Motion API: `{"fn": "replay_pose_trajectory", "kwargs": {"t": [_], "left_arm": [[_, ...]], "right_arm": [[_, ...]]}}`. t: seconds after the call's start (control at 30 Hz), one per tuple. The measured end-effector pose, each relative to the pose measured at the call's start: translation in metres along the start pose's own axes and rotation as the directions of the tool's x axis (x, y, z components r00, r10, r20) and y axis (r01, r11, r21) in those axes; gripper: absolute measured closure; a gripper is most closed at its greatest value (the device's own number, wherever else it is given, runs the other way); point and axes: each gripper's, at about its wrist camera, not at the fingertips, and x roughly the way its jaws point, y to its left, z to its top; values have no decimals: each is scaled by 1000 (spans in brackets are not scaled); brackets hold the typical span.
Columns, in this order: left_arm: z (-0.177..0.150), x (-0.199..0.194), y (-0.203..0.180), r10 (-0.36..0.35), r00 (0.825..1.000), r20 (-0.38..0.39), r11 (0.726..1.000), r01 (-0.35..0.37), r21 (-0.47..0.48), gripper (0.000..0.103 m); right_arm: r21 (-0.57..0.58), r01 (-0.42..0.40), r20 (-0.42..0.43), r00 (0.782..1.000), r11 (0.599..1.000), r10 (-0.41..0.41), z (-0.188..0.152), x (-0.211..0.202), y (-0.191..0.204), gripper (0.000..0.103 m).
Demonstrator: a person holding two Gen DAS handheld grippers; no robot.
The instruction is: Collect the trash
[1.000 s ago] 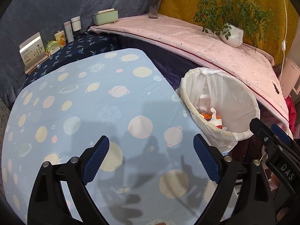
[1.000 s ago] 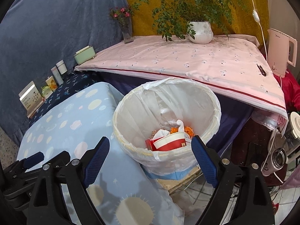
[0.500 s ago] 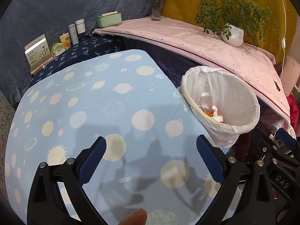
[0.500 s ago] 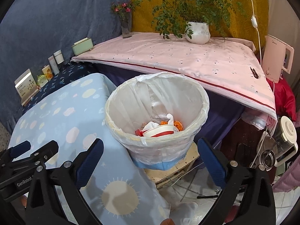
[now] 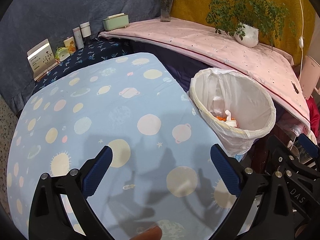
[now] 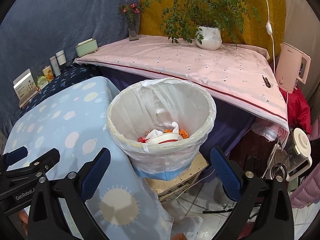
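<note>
A white-lined trash bin stands beside the blue planet-print table. Inside it lies trash: a red and white cup, white tissue and orange peel. The bin also shows in the left wrist view at the table's right edge. My left gripper is open and empty above the table's near part. My right gripper is open and empty, held back from the bin's near side. Each gripper shows at the edge of the other's view.
A pink-covered shelf runs behind the bin with a potted plant and flower vase. Small boxes and bottles line the dark cloth at the back left. A pink kettle and a blender stand at the right.
Both grippers have drawn back and up from the bin and table. The bin looks smaller and farther in the right wrist view. Both stay open.
</note>
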Motion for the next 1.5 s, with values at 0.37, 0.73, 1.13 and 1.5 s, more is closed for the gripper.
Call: {"fn": "replay_pose_trajectory", "kwargs": {"t": [0.37, 0.73, 1.13, 1.5], "left_arm": [[-2, 0, -4, 24, 1000, 8, 1000, -24, 5, 9], [-5, 2, -6, 35, 999, 3, 999, -35, 10, 9], [-7, 4, -5, 40, 999, 1, 999, -40, 10, 9], [-9, 5, -4, 42, 999, 2, 999, -42, 10, 9]], "right_arm": [[7, 20, -14, 1000, 1000, -20, -5, -2, -9, 6], [6, 27, -18, 999, 1000, -27, -8, -2, -11, 6], [7, 30, -29, 999, 1000, -29, -12, 3, -12, 6], [10, 29, -32, 999, 1000, -28, -14, 3, -12, 6]]}}
